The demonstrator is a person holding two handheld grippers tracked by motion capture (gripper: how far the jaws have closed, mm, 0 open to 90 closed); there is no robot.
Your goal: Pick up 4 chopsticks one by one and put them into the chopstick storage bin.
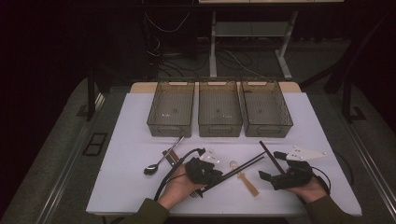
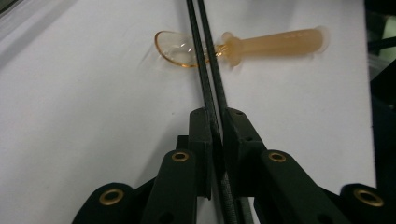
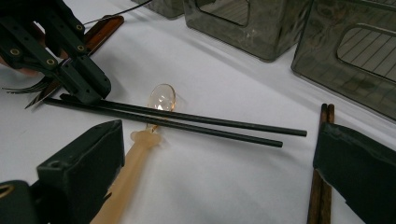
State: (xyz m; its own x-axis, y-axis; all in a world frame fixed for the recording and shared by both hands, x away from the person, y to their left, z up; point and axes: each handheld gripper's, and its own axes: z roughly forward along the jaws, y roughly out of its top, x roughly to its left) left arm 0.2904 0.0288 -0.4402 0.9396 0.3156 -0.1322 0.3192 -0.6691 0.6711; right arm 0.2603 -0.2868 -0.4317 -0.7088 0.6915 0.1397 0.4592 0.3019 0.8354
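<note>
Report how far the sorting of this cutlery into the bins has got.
Done: nothing visibly, as the three bins look empty. In hand: the left gripper is shut on the black chopsticks, which lie across the clear amber spoon; the right gripper is open above the table. Left: that spoon, the brown chopsticks, the metal spoon and the cutlery under the left hand.

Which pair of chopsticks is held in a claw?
The black chopsticks, clamped in the left claw; the brown pair lies free.
</note>
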